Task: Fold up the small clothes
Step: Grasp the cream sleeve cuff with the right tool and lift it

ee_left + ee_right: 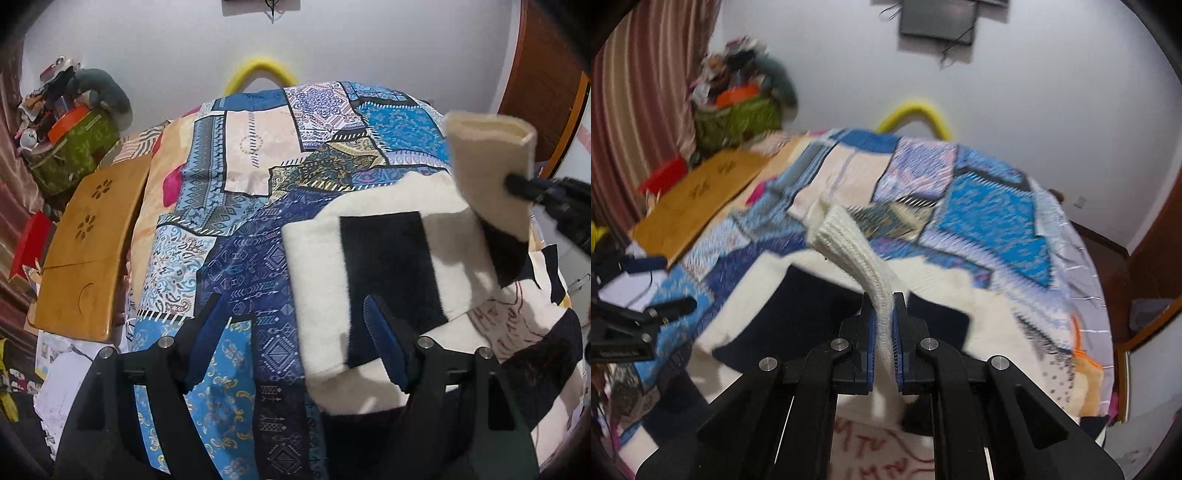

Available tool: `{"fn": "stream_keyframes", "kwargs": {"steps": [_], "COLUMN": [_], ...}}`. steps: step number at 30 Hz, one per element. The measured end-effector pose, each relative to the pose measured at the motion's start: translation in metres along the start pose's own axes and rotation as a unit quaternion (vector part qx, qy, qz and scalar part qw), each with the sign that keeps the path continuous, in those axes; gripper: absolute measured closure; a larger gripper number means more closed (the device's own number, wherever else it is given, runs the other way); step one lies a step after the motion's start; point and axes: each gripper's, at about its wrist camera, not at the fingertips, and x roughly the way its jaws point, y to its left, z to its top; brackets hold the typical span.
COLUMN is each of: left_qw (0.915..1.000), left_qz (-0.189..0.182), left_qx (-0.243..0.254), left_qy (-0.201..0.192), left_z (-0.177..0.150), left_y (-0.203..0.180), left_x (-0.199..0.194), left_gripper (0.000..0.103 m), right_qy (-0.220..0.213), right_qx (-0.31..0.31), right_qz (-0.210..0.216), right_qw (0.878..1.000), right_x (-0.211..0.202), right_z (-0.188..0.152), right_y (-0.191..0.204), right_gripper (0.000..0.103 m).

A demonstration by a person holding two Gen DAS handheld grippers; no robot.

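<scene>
A cream knitted sweater with black panels [384,266] lies on the patchwork bedspread [236,206], partly folded. My left gripper [295,317] is open and empty, its right finger [384,339] over the sweater's near edge. My right gripper [884,314] is shut on the sweater's cream ribbed sleeve [849,243] and holds it lifted above the garment. It also shows at the right of the left wrist view [517,182], pinching the raised sleeve [491,162]. The left gripper shows at the left of the right wrist view [665,308].
A wooden lap tray [85,251] lies at the bed's left side. A green basket full of clutter [70,147] stands at the back left. A yellow hoop [258,72] stands behind the bed. A wooden door [546,81] is at the right.
</scene>
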Motion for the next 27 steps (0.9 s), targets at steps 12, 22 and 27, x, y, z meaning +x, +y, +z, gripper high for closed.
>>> {"fn": "stream_keyframes", "kwargs": {"steps": [12, 22, 27], "left_qw": [0.9997, 0.9978, 0.9961], "left_qz": [-0.004, 0.007, 0.014], "left_qx": [0.015, 0.038, 0.042], "left_qy": [0.017, 0.053, 0.076], "left_z": [0.013, 0.014, 0.009], "left_y": [-0.045, -0.073, -0.077], "left_x": [0.007, 0.037, 0.056], "left_gripper": [0.026, 0.026, 0.026], "right_qy": [-0.027, 0.003, 0.03], "right_qx": [0.082, 0.131, 0.154], "right_qz": [-0.022, -0.023, -0.011], "right_qw": [0.996, 0.991, 0.988], "right_x": [-0.039, -0.041, -0.035], "right_z": [-0.019, -0.06, -0.084], "right_y": [-0.075, -0.122, -0.138], "right_gripper": [0.096, 0.096, 0.096]}}
